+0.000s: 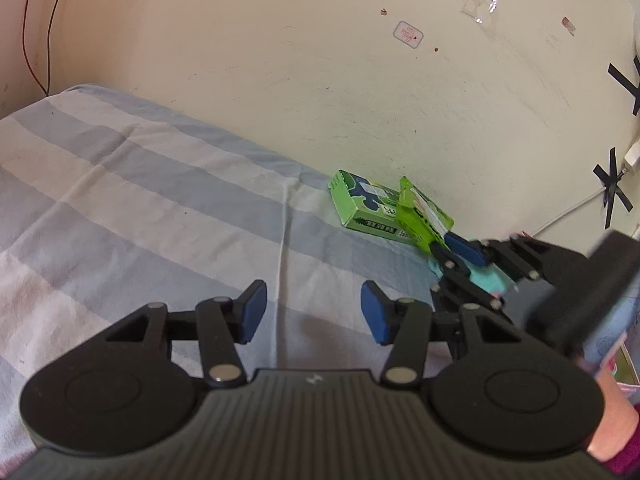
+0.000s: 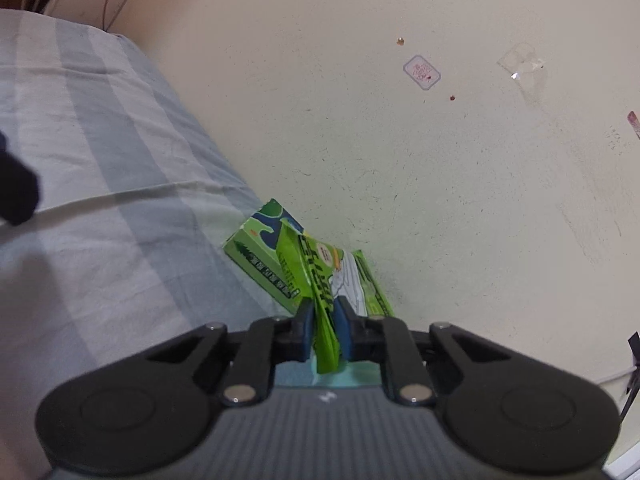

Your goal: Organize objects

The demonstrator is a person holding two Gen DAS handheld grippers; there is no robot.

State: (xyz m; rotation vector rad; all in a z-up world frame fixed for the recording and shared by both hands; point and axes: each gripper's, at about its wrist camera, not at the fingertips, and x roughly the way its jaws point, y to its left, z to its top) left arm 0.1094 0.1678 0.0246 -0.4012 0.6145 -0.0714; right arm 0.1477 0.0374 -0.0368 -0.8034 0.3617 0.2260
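My right gripper (image 2: 323,326) is shut on a thin bright green packet (image 2: 320,280), held on edge just above a flat green box (image 2: 256,248) that lies on the bed by the wall. In the left wrist view the packet (image 1: 424,216) leans over the green box (image 1: 364,208), with the right gripper (image 1: 456,252) shut on its lower end. A light teal item (image 1: 484,280) lies under that gripper. My left gripper (image 1: 314,312) is open and empty over the striped sheet, left of the boxes.
The bed has a blue and white striped sheet (image 1: 140,200) with a crease running forward. A cream wall (image 1: 360,80) borders the bed right behind the boxes. White cable and black tape (image 1: 612,188) sit on the wall at right.
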